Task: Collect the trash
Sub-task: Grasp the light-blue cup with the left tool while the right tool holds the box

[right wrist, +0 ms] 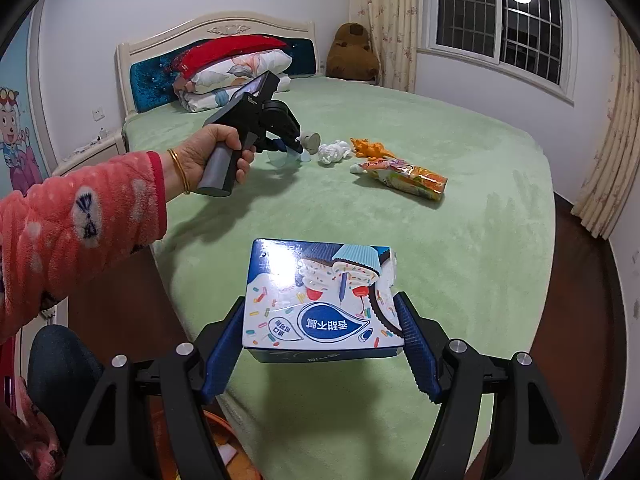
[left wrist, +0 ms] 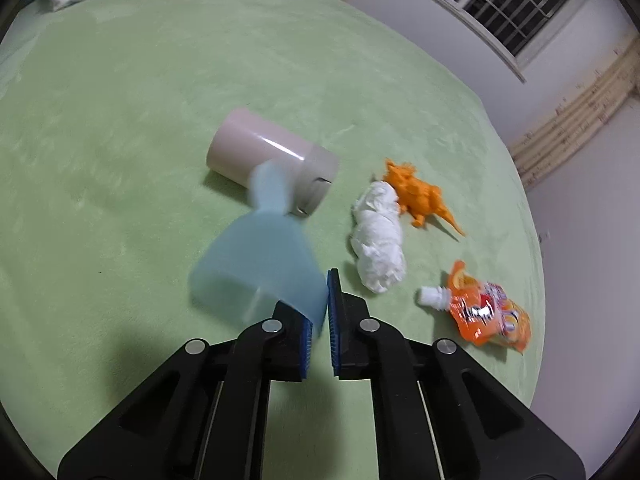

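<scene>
Left gripper (left wrist: 324,312) pinches a translucent blue plastic scoop (left wrist: 260,264), right gripper (right wrist: 320,344) clamps a blue-and-white cardboard snack box (right wrist: 320,300); crumpled white tissue (left wrist: 378,236) and orange drink pouch (left wrist: 488,312) remain on the green bed (left wrist: 120,120).

The left wrist view looks steeply down, close over the bed (left wrist: 120,120), at the tissue (left wrist: 378,240) and pouch (left wrist: 488,316). The right wrist view sits back at the bed's (right wrist: 460,240) edge, facing the headboard (right wrist: 216,32); both share that litter.

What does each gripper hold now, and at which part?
The left gripper pinches the blue cup by its rim wall. The right gripper clamps the snack box by its two side faces.
</scene>
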`<state>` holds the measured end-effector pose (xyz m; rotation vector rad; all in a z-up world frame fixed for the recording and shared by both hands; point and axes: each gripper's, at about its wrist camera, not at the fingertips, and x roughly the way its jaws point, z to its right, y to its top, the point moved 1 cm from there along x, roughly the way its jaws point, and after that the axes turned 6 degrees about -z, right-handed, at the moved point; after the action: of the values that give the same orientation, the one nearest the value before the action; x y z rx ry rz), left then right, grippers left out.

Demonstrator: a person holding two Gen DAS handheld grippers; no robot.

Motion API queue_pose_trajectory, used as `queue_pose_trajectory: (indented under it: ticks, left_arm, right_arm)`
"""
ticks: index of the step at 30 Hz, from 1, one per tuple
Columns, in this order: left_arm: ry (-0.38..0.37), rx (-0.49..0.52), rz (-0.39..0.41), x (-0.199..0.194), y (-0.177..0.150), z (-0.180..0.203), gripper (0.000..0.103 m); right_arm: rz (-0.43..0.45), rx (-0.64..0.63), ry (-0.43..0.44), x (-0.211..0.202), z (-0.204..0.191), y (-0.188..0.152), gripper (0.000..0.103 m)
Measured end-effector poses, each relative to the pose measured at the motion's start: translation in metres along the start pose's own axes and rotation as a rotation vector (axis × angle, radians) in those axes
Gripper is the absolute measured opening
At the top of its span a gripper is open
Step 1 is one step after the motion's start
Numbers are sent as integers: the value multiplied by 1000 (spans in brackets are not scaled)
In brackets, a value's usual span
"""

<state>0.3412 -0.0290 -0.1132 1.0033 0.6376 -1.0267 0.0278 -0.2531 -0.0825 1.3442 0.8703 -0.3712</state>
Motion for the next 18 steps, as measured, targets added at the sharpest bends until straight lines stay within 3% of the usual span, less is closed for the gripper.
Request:
queue_pose_trajectory:
  ticks: [11,18]
  left_arm:
    - [-9,91,-13,-36,-40,4,5]
    - [1,202,-14,-95,-100,9,5]
  right_arm:
    - [1,22,47,0,-5,-1,70]
    - [6,30,62,-8,-15,-1,70]
